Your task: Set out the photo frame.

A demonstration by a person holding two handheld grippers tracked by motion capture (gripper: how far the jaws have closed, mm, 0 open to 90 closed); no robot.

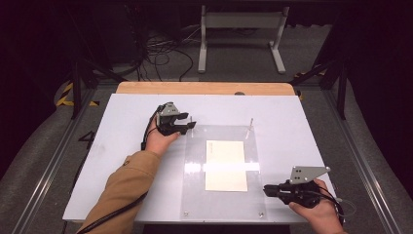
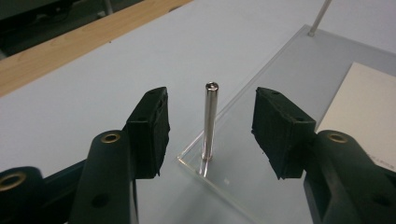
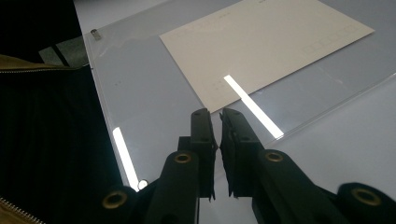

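One clear plastic sheet [image 1: 221, 195] on one white board [image 1: 122, 146]. One cream paper [image 1: 225, 165] under or on the sheet. Two tall metal pins [image 1: 191, 120] at its far corners; two short studs [image 1: 185, 213] at its near corners, though small and hard to make out. Two grippers, left gripper [image 1: 187, 126] and right gripper [image 1: 268, 189].

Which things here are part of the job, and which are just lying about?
In the job:
- metal pin, standing between the open left gripper pads, untouched
- clear sheet
- paper under it
- far pin
- right gripper, near shut, empty

Lying about:
- cables on the floor
- white frame behind the table
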